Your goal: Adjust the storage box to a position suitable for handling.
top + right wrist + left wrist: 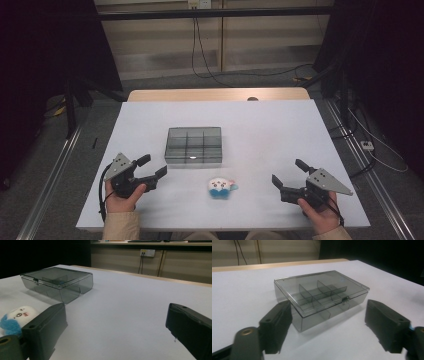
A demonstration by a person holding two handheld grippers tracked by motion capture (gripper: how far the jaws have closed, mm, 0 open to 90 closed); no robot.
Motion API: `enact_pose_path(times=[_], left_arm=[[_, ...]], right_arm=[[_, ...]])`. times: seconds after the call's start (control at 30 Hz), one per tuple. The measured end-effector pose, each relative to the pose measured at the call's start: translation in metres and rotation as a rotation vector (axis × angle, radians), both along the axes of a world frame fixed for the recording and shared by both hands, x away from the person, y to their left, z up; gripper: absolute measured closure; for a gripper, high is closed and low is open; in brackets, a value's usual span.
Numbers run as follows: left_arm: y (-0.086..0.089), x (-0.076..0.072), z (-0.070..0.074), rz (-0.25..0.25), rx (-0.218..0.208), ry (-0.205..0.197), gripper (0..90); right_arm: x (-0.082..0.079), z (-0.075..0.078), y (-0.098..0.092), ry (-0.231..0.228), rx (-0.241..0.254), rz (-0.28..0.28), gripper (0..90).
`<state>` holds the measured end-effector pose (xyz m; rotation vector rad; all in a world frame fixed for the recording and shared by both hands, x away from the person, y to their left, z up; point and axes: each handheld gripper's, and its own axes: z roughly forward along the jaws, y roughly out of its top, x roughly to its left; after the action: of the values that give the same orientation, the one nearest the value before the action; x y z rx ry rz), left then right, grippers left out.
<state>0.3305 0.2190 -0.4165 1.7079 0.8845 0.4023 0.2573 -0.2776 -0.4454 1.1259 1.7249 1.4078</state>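
Left gripper (pixel 152 167) spread wide, holding nothing, resting near the table's (pixel 280 125) front left corner, aimed at the smoky plastic box (pixel 193 145). Right gripper (pixel 289 172) likewise spread and empty, near the front right. Box closed, at mid-table. Small plush toy (pixel 221 187) just in front of the box, between both grippers, untouched.

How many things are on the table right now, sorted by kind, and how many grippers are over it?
Clear grey divided box, lid shut: 1
Small white and blue plush toy: 1
Grippers, both open and holding nothing: 2, the left gripper and the right gripper
Total: 4
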Motion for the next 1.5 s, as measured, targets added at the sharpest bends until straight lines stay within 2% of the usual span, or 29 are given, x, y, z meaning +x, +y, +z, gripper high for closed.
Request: enact_pose_path(times=[0.07, 0.1, 0.17, 0.27, 0.33, 0.37, 0.4, 0.47, 0.5, 0.53, 0.57, 0.67, 0.7, 0.77, 0.83, 0.9, 1.03, 1.07, 1.2, 1.3, 1.5], left_arm=[[0.000, 0.002, 0.001, 0.006, 0.001, 0.005, 25.0], [0.001, 0.004, 0.001, 0.012, 0.014, 0.012, 33.6], [0.001, 0.008, 0.002, 0.035, 0.021, 0.024, 38.4], [0.004, 0.017, 0.002, 0.071, 0.020, 0.047, 51.0], [0.006, 0.024, 0.001, 0.093, 0.040, 0.058, 58.0], [0.007, 0.031, -0.001, 0.096, 0.041, 0.080, 60.6], [0.007, 0.031, -0.001, 0.096, 0.041, 0.080, 65.6], [0.009, 0.038, -0.004, 0.110, 0.037, 0.096, 69.1], [0.009, 0.042, -0.005, 0.118, 0.044, 0.106, 77.0], [0.009, 0.045, -0.006, 0.129, 0.042, 0.112, 77.0], [0.009, 0.049, -0.007, 0.132, 0.037, 0.120, 82.2], [0.007, 0.061, -0.008, 0.141, 0.065, 0.148, 85.4], [0.006, 0.065, -0.008, 0.141, 0.074, 0.159, 88.4], [0.005, 0.075, -0.011, 0.144, 0.100, 0.185, 88.9], [0.003, 0.084, -0.015, 0.151, 0.107, 0.198, 90.0], [0.001, 0.092, -0.018, 0.157, 0.131, 0.205, 90.0], [-0.004, 0.104, -0.021, 0.159, 0.131, 0.238, 90.0], [-0.006, 0.107, -0.022, 0.173, 0.143, 0.237, 90.0], [-0.008, 0.116, -0.025, 0.199, 0.177, 0.243, 90.0], [-0.009, 0.120, -0.029, 0.213, 0.168, 0.253, 90.0], [-0.017, 0.127, -0.034, 0.186, 0.194, 0.267, 90.0]], right_arm=[[0.000, 0.001, 0.000, 0.003, 0.001, -0.007, 3.1], [0.003, 0.002, -0.001, 0.015, -0.005, -0.021, 3.5], [0.007, 0.004, -0.002, 0.019, -0.015, -0.037, 3.6], [0.015, 0.005, 0.000, 0.051, -0.023, -0.047, 5.0], [0.020, 0.005, 0.002, 0.062, -0.020, -0.042, 6.4], [0.022, 0.006, 0.003, 0.064, -0.018, -0.038, 6.4], [0.022, 0.006, 0.003, 0.064, -0.018, -0.038, 6.4], [0.026, 0.007, 0.004, 0.062, -0.032, -0.037, 6.4], [0.030, 0.008, 0.006, 0.062, -0.033, -0.032, 6.4], [0.030, 0.008, 0.006, 0.062, -0.033, -0.032, 6.4], [0.035, 0.008, 0.008, 0.074, -0.034, -0.024, 6.4], [0.042, 0.007, 0.011, 0.084, -0.039, -0.020, 6.4], [0.048, 0.006, 0.014, 0.107, -0.048, -0.015, 6.4], [0.051, 0.005, 0.017, 0.111, -0.047, -0.022, 6.6], [0.057, 0.005, 0.020, 0.118, -0.045, -0.021, 7.3], [0.062, 0.005, 0.022, 0.130, -0.042, -0.031, 7.2], [0.074, 0.006, 0.027, 0.146, -0.047, -0.061, 7.6], [0.074, 0.006, 0.027, 0.146, -0.047, -0.061, 7.6], [0.082, 0.002, 0.032, 0.164, -0.060, -0.075, 9.3], [0.085, -0.001, 0.036, 0.174, -0.078, -0.074, 11.1], [0.093, -0.002, 0.043, 0.192, -0.064, -0.069, 14.5]])
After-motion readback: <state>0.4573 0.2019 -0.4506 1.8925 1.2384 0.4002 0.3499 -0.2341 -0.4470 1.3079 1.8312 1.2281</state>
